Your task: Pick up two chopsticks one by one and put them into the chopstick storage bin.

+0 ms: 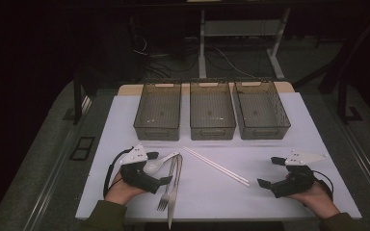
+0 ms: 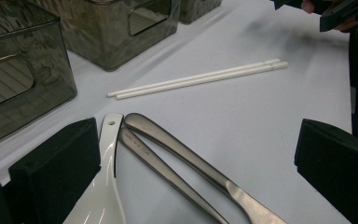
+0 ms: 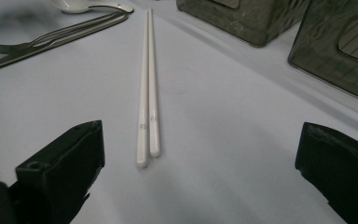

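Cutlery laid out on the white surface [image 1: 270, 125] between two open tools, in front of three bins.

A white spoon [image 1: 157, 163], a fork [image 1: 167, 185] and a knife [image 1: 175, 190] are seen lying together at the near left, just beside the left tool [image 1: 161, 168], whose jaws are spread wide with nothing gripped. A pair of white chopsticks [image 1: 217, 166] is laid side by side near the middle, well apart from the right tool [image 1: 269, 172], which is likewise held open and empty at the near right. Three translucent grey bins are lined up at the far edge: left bin [image 1: 158, 126], middle bin [image 1: 212, 128], right bin [image 1: 262, 129]. Nothing is seen in any of them.
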